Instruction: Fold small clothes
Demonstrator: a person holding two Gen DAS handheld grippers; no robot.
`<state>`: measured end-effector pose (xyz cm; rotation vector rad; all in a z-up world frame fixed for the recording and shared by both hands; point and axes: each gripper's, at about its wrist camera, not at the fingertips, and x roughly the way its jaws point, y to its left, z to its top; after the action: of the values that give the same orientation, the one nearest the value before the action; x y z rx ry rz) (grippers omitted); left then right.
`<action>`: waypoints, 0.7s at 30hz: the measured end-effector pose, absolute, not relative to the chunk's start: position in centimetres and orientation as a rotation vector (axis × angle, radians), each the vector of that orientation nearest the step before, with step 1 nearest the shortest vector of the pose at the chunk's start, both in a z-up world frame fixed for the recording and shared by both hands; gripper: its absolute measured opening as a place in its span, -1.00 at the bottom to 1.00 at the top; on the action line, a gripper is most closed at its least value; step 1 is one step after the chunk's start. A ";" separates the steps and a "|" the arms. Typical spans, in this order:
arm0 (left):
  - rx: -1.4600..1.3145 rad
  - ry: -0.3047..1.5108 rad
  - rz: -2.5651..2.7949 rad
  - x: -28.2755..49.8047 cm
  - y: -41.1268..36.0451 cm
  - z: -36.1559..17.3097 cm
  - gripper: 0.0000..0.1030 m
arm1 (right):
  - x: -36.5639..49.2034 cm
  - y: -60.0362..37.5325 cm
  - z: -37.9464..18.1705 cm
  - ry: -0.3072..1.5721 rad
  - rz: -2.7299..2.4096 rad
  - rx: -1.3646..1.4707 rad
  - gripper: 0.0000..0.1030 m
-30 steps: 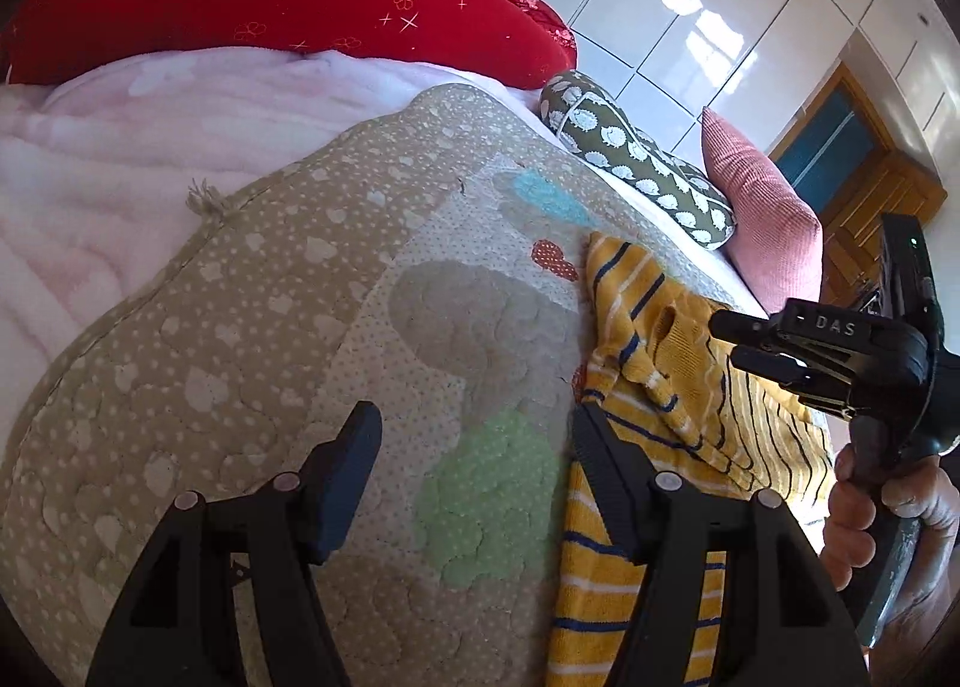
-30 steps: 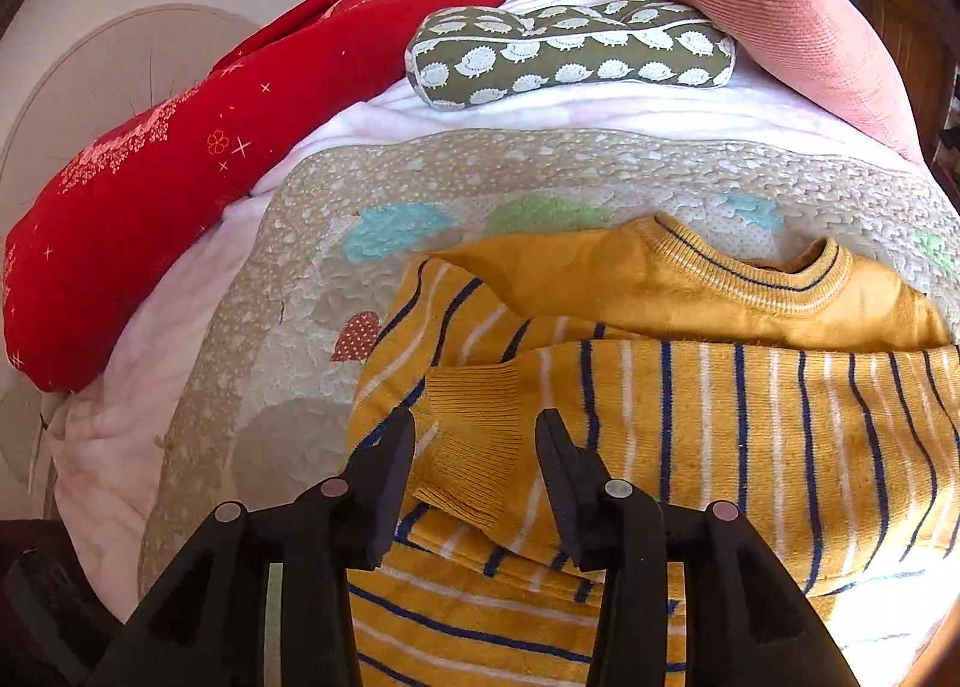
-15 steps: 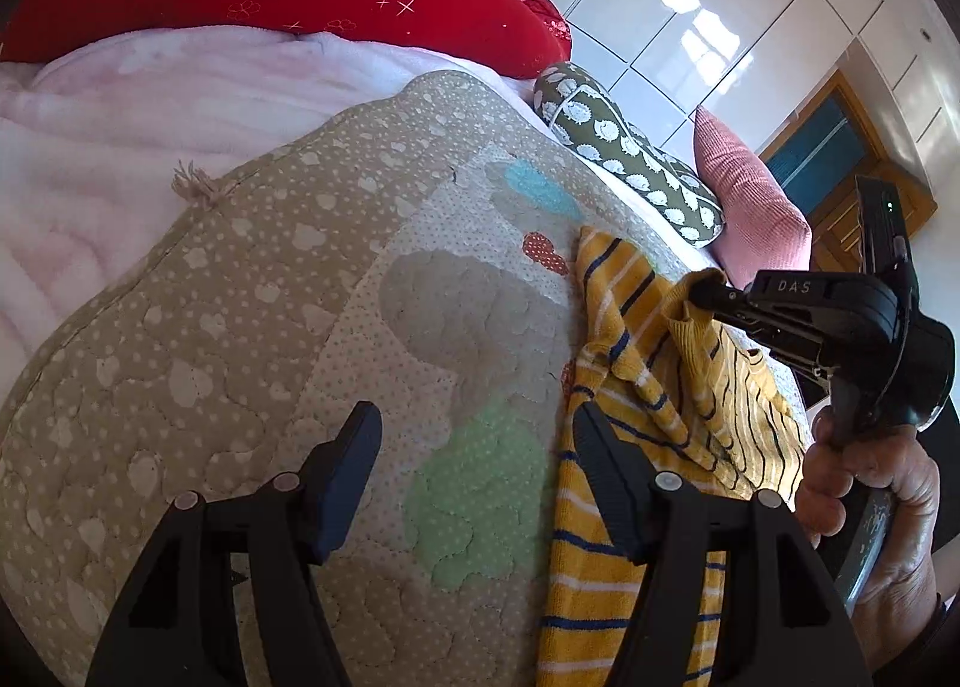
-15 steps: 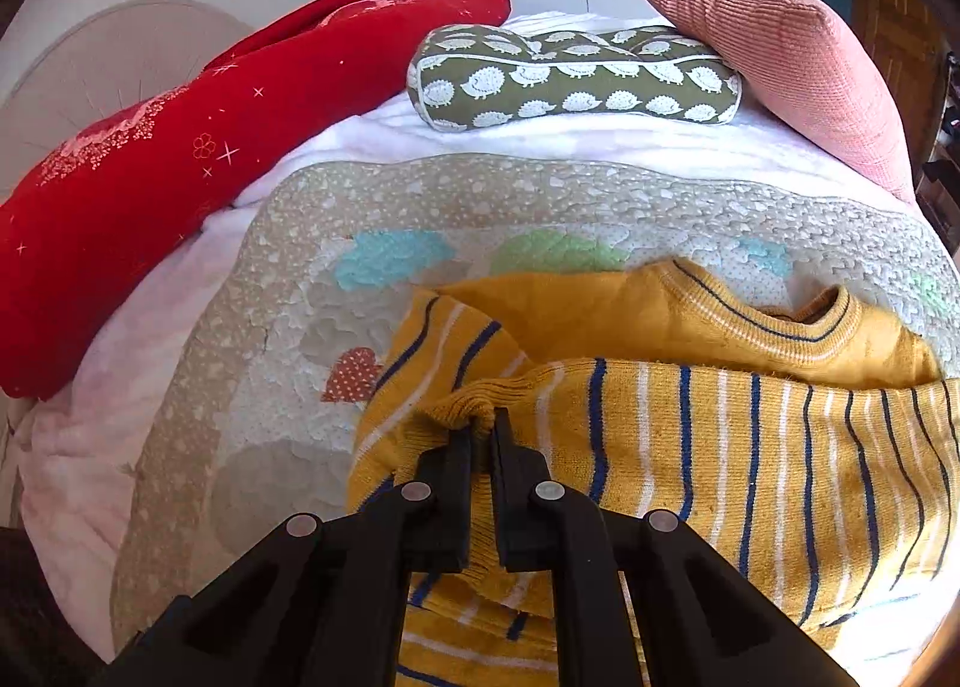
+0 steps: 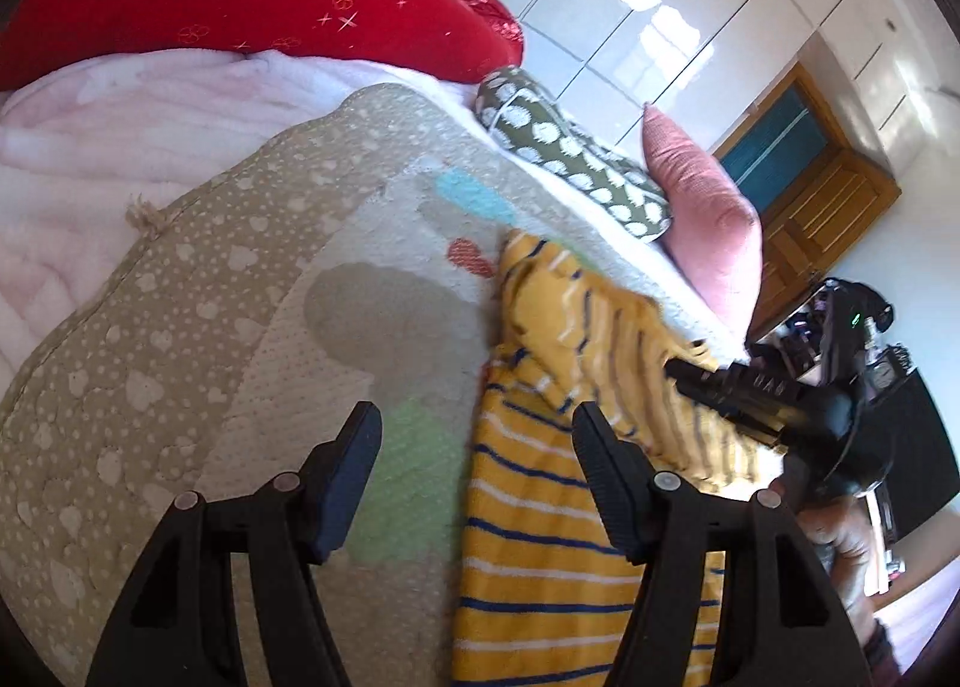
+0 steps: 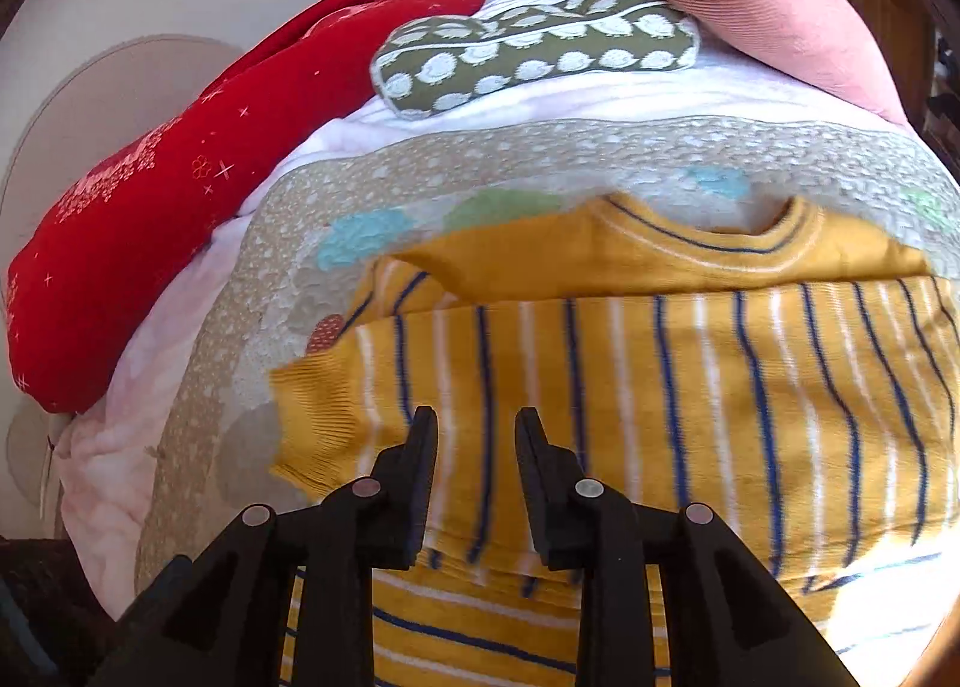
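- Our right gripper (image 6: pixel 474 441), clamped on the sleeve cuff (image 6: pixel 312 417) half a second ago, now has its jaws apart above the laid-over sleeve.
- Our left gripper (image 5: pixel 477 447) stays wide open, holding nothing, over the quilt (image 5: pixel 198 291).
- The yellow striped sweater (image 6: pixel 690 387) lies on the quilt with 1 sleeve folded across; we judge the other sleeve comes next.
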<state>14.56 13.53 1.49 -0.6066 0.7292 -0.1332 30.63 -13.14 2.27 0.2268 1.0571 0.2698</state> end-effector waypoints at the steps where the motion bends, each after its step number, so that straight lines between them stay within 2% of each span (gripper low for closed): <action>1: -0.595 0.696 -0.161 15.0 12.7 2.7 0.29 | 30.2 -15.3 2.1 1.062 0.259 0.247 -0.45; 3: -0.504 0.705 -0.184 17.6 10.0 4.2 0.41 | 29.5 -18.8 1.6 1.077 0.221 0.254 -0.45; 7: -0.342 0.855 -0.128 24.7 6.3 1.8 0.41 | 29.0 -25.7 0.0 1.105 0.102 0.310 -0.46; 10: -0.330 0.996 -0.069 27.9 6.7 -2.3 0.37 | 28.6 -32.0 -0.9 1.117 -0.024 0.375 -1.00; 13: -0.349 1.064 -0.066 28.8 7.7 -4.9 0.37 | 26.9 -35.3 0.7 1.067 -0.134 0.368 -0.97; 14: -0.343 1.055 -0.067 28.6 7.8 -4.7 0.37 | 26.3 -35.8 1.6 1.036 -0.175 0.328 -0.82; 21: -0.266 1.011 -0.091 25.1 6.3 -1.6 0.37 | 23.1 -36.0 3.4 0.957 0.075 0.461 -0.80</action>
<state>25.12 6.32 -1.57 -0.2660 1.0108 -0.0906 23.12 -35.96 3.36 0.4609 0.9568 0.0746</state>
